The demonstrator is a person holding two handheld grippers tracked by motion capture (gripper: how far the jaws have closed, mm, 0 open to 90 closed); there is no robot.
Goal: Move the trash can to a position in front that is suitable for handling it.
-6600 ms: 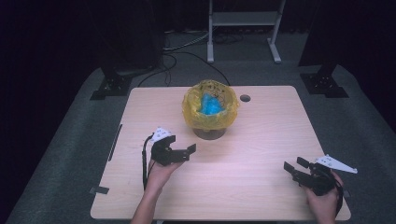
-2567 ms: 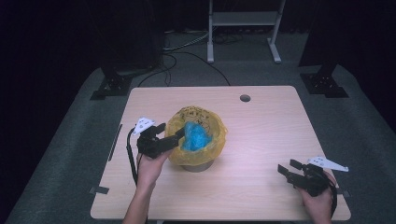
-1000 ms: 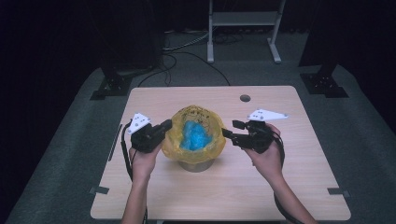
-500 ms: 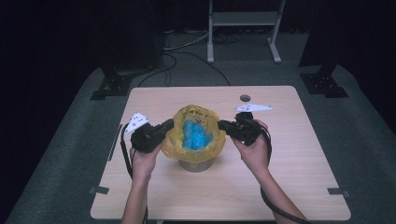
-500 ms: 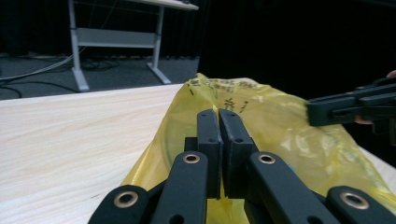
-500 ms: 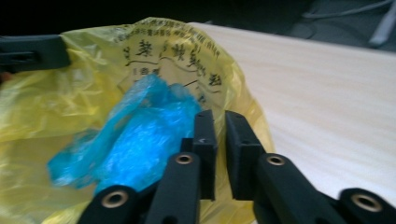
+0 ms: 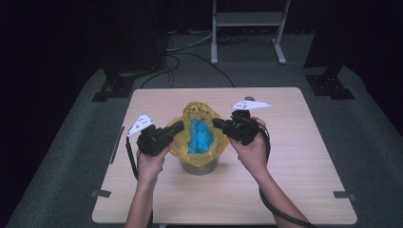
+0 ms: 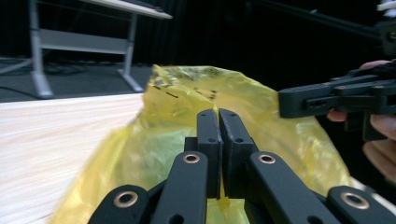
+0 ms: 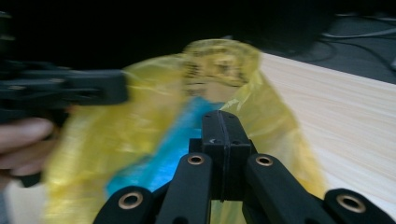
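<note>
1. Centrally on the pale wooden table (image 7: 294, 180) stood a round grey bin (image 7: 199, 166), lined with a crinkled yellow plastic bag (image 7: 202, 111) holding something blue (image 7: 200, 137).
2. Your left gripper (image 8: 218, 122) had pinched the bag's left rim.
3. Your right gripper (image 9: 223, 122) had clamped its right rim.

Thin glossy yellow plastic bag (image 7: 196, 124), matt pale wood-grain table (image 7: 294, 156), matt blk plastic grippers

A light wooden table (image 7: 304, 180) stands on grey carpet, carrying a small round container (image 7: 198, 166) lined with a yellow bag (image 7: 204, 114) near its centre. A dark strip (image 7: 117, 145) runs along the table's left edge.
</note>
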